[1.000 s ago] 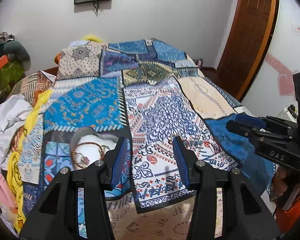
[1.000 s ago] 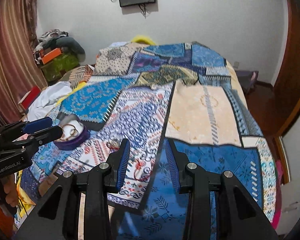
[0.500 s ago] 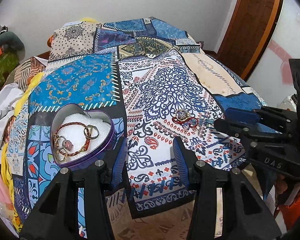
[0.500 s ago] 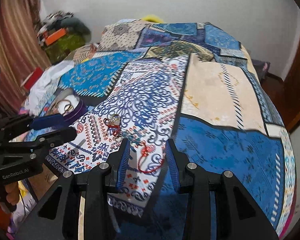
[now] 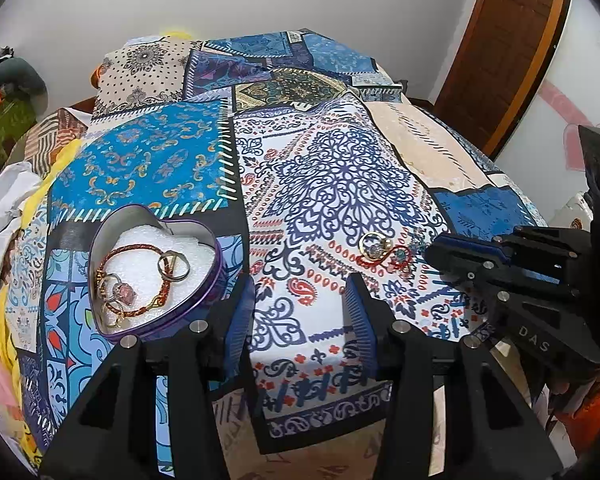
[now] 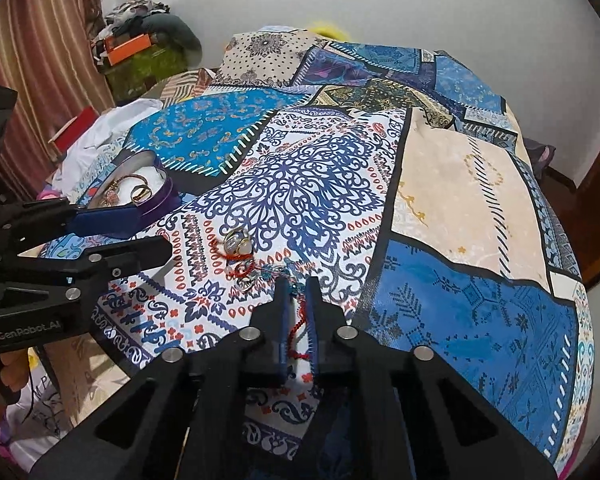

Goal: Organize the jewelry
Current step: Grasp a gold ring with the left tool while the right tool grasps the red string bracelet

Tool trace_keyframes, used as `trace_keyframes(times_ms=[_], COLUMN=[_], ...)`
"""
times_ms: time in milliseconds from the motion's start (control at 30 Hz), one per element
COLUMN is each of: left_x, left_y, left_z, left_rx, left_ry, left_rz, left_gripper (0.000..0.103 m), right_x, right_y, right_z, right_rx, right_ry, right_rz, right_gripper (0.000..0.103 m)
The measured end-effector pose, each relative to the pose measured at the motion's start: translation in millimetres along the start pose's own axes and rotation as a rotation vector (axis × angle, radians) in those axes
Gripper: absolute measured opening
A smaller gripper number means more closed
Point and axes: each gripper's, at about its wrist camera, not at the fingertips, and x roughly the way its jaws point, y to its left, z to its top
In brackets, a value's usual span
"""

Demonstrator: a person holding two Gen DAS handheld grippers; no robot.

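Note:
A purple heart-shaped tin [image 5: 216, 264] lies on the patchwork bedspread [image 5: 340, 176], holding a red cord bracelet [image 5: 140, 250] and gold rings on white foam. My left gripper [image 5: 300, 300] hovers open and empty just right of the tin. A gold ring [image 6: 238, 240], a red cord [image 6: 240, 258] and teal beads [image 6: 288, 270] lie tangled on the white-and-blue patch. My right gripper [image 6: 298, 292] sits low over that pile, its jaws closing to a narrow slit. A red beaded bracelet [image 6: 298, 322] is pinched between the pads.
The bed's near edge falls away just under both grippers. Piled clothes [image 5: 4, 208] lie along the bed's left side, and a wooden door [image 5: 512, 40] stands at the right. Curtains [image 6: 32, 60] and a cluttered shelf sit at the far left.
Both grippers came down closer to the bedspread. The right jaws went from apart to nearly together, with the red beaded bracelet now between them. The left jaws kept the same gap.

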Motion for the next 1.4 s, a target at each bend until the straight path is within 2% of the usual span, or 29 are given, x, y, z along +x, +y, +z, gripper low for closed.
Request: trace_keyframes(times_ms=[300,667,733,900,1133,1267,1400], left_x=[-4.5,3.4,7.4,20.2,28.5,30.2,28.1], left_y=[-12.5,-25.7,-29.4,-38.4,-47.7,-48.7,-48.3], left_z=[5.9,13.9,14.4,14.9,17.2,18.6,18.6], left_rx=[0.030,0.052,0.062,0.083,0.105,0.102,0.103], left_ry=[-0.015,-0.006,0.001,0.030,0.030,0.019,0.011], left_rz=[-0.013,-0.051,-0.058,-0.070,-0.083,-0.068,-0.070], left_gripper=[0.046,0.046,0.044,0.028,0.026,0.020,0.020], right_x=[-23.1,-55.2,-58.1,-59.9,-56.7,-56.4,-57.8], right_y=[-12.6,-29.6,-34.2,-42.4,-47.6,-46.2,-44.1], right_z=[-2.8,5.0,7.0,8.3,4.2,2.3,2.0], right_rx=[0.067,0.123,0.132,0.158,0.173,0.172,0.168], right_ry=[-0.062,-0.169,-0.182,-0.202,-0.197,-0.195,-0.196], right_rz=[0.017,-0.005,-0.010,-0.012,-0.010,-0.005,-0.002], right_gripper=[0.006,0.006,0.006,0.006,0.006,0.006,0.006])
